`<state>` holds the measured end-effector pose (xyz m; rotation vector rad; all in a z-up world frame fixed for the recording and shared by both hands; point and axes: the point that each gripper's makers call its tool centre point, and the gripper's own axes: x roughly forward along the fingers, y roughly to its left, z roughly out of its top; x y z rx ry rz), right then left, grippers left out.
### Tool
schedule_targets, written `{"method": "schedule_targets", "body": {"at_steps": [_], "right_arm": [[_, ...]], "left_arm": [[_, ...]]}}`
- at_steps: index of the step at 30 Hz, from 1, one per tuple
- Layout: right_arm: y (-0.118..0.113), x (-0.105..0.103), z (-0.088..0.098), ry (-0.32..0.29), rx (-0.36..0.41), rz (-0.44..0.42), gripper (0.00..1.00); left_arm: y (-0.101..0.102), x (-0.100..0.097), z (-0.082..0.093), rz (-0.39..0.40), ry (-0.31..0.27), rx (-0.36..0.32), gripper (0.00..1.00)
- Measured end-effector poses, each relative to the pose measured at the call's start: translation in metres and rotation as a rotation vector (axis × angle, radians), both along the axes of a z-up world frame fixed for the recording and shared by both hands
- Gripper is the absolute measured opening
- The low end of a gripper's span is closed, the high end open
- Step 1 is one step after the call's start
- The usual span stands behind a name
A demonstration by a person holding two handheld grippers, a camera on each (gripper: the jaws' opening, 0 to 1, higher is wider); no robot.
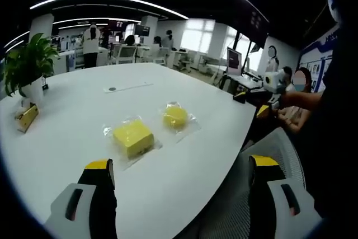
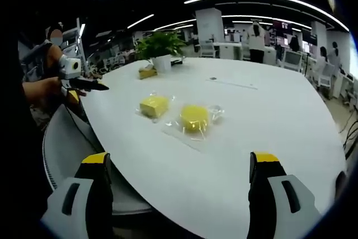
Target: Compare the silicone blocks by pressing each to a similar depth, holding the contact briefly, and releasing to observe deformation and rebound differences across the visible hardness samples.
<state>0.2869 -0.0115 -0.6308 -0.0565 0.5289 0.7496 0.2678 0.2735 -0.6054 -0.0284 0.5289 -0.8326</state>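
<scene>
In the left gripper view, the left gripper [image 1: 182, 166] hangs over the near edge of a big white table [image 1: 72, 110], its yellow-tipped jaws spread wide with nothing between them. Ahead of it on the tabletop lie two yellow silicone samples, each in a clear plastic wrapper: a square block [image 1: 133, 137] nearer the jaws and a round block [image 1: 175, 117] just beyond and to its right, close together but apart. The square one has crisp flat faces; the round one looks like a thick puck (its wrapper crinkles and catches the light). A potted plant [image 1: 25, 65] stands at the far left, with a small yellow-and-brown box [image 1: 26, 117] beside it.

In the right gripper view, the right gripper [image 2: 182, 166] also has its jaws wide apart and empty, held off the table's near rim. Here the round block [image 2: 194, 118] sits nearer, the square block [image 2: 154, 106] just left of it. A person's hand [image 2: 45, 90] at the left holds another gripper.
</scene>
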Motion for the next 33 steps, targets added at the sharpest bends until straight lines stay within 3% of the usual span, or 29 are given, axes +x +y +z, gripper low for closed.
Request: {"method": "schedule_targets", "body": {"at_steps": [4, 7, 9, 16, 25, 29, 31, 33], "right_arm": [[-0.002, 0.004, -0.008, -0.002, -0.004, -0.001, 0.96], [-0.005, 0.008, -0.008, -0.012, 0.009, -0.023, 0.96], [-0.004, 0.01, -0.003, -0.018, 0.072, -0.045, 0.96], [-0.013, 0.006, -0.018, 0.048, 0.029, -0.064, 0.96], [-0.014, 0.007, -0.021, 0.078, 0.012, -0.048, 0.96], [-0.015, 0.01, -0.019, 0.08, 0.015, -0.05, 0.96], [-0.017, 0.009, -0.021, 0.085, 0.003, -0.046, 0.96], [-0.019, 0.007, -0.023, 0.091, -0.014, -0.039, 0.95]], "left_arm": [[0.008, 0.003, -0.007, -0.013, -0.062, 0.037, 0.99], [0.01, 0.002, -0.007, -0.008, -0.063, 0.004, 0.99], [0.011, 0.001, -0.006, -0.003, -0.064, -0.015, 0.99], [0.017, 0.002, -0.016, 0.016, -0.043, -0.006, 0.99], [0.021, 0.012, -0.024, 0.055, 0.047, -0.036, 0.99], [0.019, 0.024, -0.027, 0.076, 0.097, -0.084, 0.97], [0.016, 0.03, -0.029, 0.108, 0.175, -0.141, 0.94], [0.016, 0.039, -0.027, 0.147, 0.202, -0.181, 0.94]]}}
